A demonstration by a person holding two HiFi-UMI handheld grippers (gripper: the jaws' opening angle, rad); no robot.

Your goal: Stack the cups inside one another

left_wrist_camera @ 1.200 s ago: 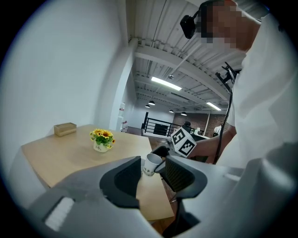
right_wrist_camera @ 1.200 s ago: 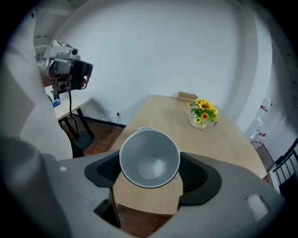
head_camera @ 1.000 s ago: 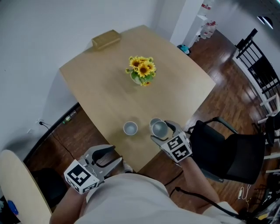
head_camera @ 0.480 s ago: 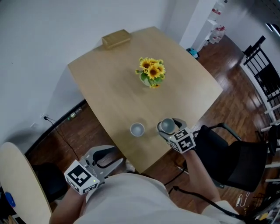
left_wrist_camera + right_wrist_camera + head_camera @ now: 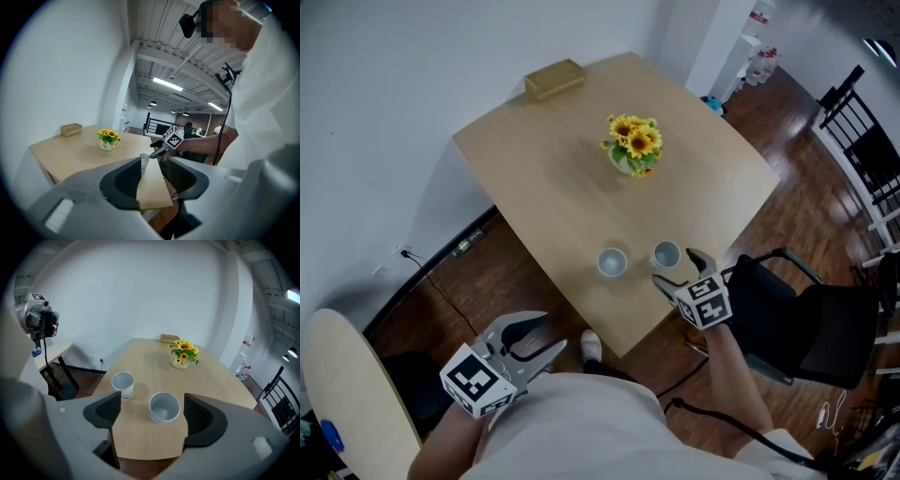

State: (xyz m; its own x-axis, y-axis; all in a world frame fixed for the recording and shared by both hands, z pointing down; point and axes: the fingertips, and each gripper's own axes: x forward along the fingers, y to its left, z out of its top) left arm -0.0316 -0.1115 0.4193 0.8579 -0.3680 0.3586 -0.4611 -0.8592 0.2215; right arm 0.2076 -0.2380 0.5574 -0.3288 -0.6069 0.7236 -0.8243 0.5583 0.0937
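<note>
Nearest the body, the left claw (image 5: 542, 334) hangs off the near-left edge of the counter (image 5: 544, 178), jaws apart with nothing between them (only the counter corner shows through the gap), so it looks idle. Further in, the right claw (image 5: 678, 268) sits at the near-right edge with its jaws wide. The right cup (image 5: 164, 407) stands upright on the counter in line with that gap, just beyond the tips and seemingly untouched. The left cup (image 5: 123, 384) stands just beside it, also mouth up, the two apart. So no stacking is done; the step in hand reads as lining up on the right cup. The next move likely calls for advancing, closing on its wall, lifting it, and lowering it squarely into its neighbour. Far beyond stand sunflowers (image 5: 635, 145) and a box (image 5: 555, 79).
</note>
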